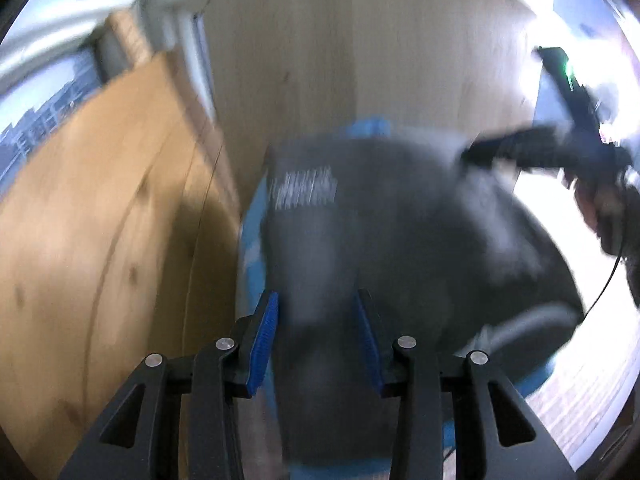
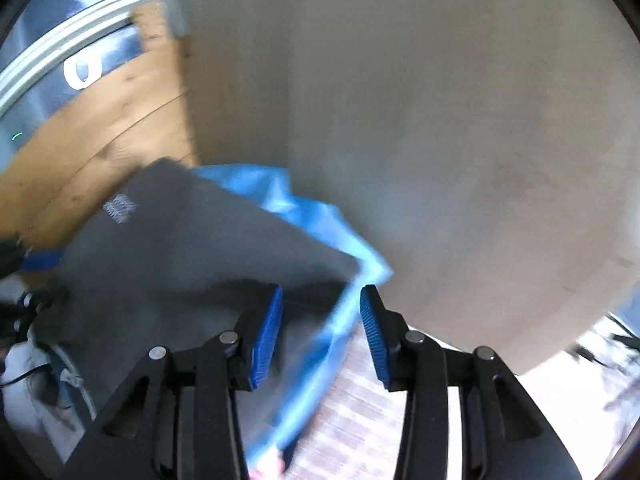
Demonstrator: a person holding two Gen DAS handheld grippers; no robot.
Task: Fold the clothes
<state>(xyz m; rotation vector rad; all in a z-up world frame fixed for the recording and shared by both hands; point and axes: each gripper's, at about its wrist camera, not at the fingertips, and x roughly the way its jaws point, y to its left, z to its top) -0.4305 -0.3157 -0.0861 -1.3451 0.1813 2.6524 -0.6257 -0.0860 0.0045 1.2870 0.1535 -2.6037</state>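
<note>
The dark shirt [image 1: 380, 216] lies right in front of my left gripper [image 1: 318, 336] (open, holding nothing); my right gripper [image 2: 322, 332], open too, is at its edge.

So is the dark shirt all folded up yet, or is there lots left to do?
Partly done, it seems. The dark shirt already lies in a fairly flat, squared shape on the blue sheet, though blur hides the details. Nothing is in hand: the left gripper and right gripper both stand open, over the cloth. Left to do: probably another fold, and tidying the bunched end near the grey collar.
</note>
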